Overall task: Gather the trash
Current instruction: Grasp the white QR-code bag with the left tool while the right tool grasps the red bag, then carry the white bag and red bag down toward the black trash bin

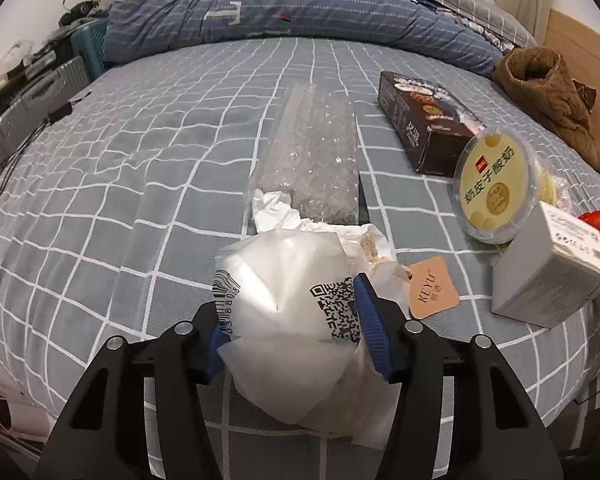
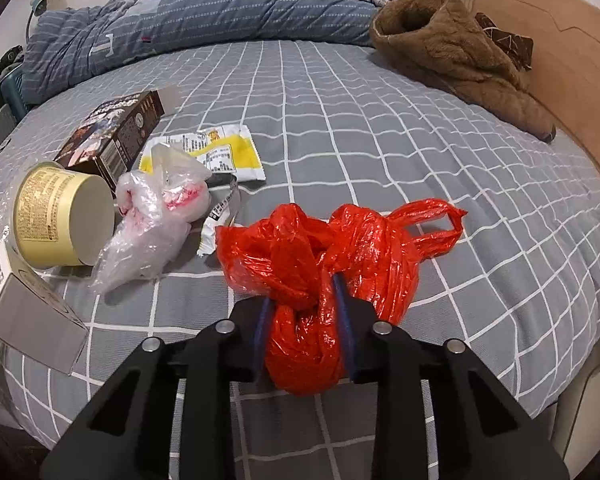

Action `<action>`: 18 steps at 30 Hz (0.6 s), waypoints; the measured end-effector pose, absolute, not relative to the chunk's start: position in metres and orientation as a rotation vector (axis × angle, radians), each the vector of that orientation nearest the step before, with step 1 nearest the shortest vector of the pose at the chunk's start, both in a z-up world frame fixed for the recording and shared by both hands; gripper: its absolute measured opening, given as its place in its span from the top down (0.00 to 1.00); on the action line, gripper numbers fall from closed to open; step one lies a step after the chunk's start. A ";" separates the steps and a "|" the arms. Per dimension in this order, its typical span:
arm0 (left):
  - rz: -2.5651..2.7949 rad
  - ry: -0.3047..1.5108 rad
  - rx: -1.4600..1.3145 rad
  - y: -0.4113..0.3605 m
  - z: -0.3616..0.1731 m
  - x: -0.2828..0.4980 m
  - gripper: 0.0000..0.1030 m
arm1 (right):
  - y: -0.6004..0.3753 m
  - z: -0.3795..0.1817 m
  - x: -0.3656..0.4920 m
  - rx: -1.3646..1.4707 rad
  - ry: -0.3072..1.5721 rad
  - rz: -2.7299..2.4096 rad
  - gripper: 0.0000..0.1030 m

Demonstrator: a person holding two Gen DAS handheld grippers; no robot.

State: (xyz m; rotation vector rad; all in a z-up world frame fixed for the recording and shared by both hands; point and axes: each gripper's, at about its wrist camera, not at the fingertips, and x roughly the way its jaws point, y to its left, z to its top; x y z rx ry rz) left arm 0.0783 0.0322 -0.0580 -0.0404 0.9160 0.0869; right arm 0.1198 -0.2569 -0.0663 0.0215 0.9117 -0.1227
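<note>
Now the left gripper (image 1: 292, 316) is clamping a white plastic wrapper (image 1: 288, 320) between its blue pads, holding it over the checked bedsheet (image 1: 140, 168), bubble wrap (image 1: 312, 156) lying just ahead. Meanwhile the right gripper (image 2: 305, 304) is pinching a crumpled red plastic bag (image 2: 324, 264), bunched between and ahead of its fingers.

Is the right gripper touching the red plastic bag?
Touching. In the right wrist view, the right gripper has both blue finger pads pressed into the bunched red plastic bag, which bulges out between and around them.
</note>
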 end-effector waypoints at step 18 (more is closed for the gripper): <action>0.075 0.846 -0.055 0.039 -0.019 0.054 0.47 | -0.231 -0.029 0.092 0.002 0.825 -0.069 0.76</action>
